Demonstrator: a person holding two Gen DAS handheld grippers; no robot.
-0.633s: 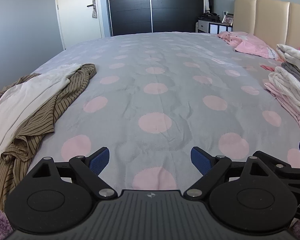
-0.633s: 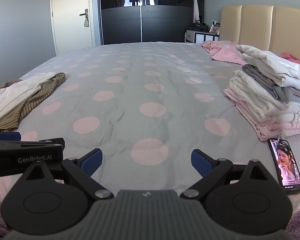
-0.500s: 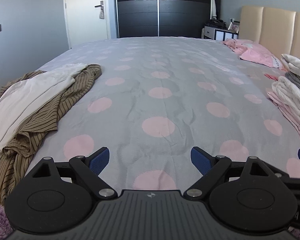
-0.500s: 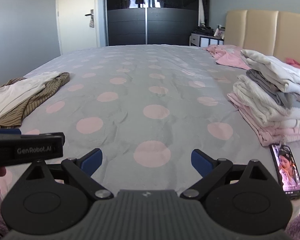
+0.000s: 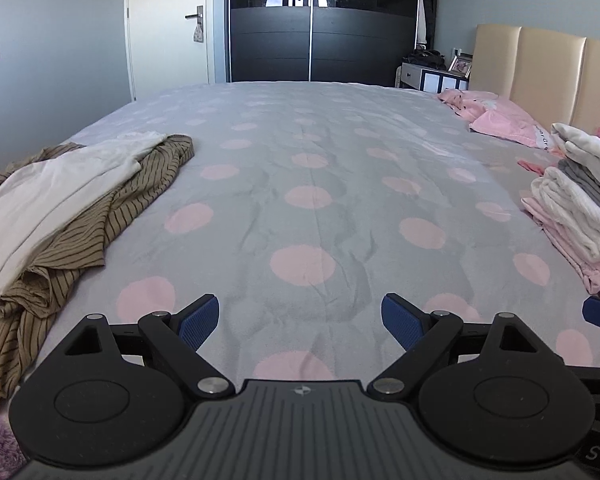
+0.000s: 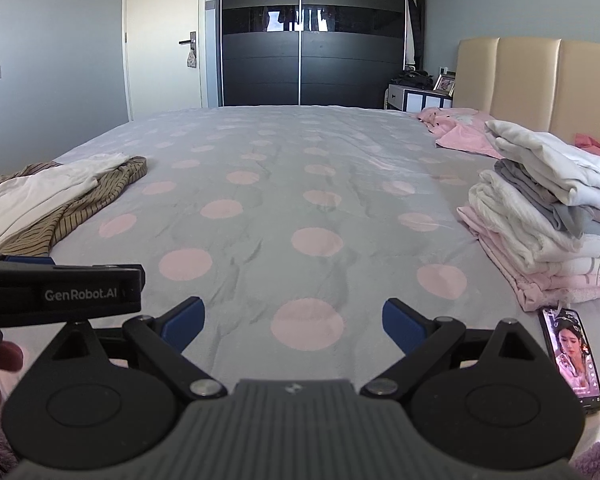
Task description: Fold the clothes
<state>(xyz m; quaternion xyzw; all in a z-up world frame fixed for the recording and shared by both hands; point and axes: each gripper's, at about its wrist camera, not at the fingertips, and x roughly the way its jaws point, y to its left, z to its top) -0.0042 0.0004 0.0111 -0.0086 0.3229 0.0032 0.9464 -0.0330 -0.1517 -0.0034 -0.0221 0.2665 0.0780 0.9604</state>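
Both cameras had tilted up, showing more wardrobe. Left tongs [image 5: 300, 322] and right tongs [image 6: 294, 324] stood spread, empty, over the spotted bed [image 5: 308, 184]. Crumpled striped and white clothes [image 5: 72, 216] lay at nine o'clock; a folded stack [image 6: 540, 220] at three.

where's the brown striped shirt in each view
Left wrist: brown striped shirt crumpled at the left edge of the bed, under a white garment.
Right wrist: same shirt, far left, further back.
Shared landmark: black sliding wardrobe behind the bed.
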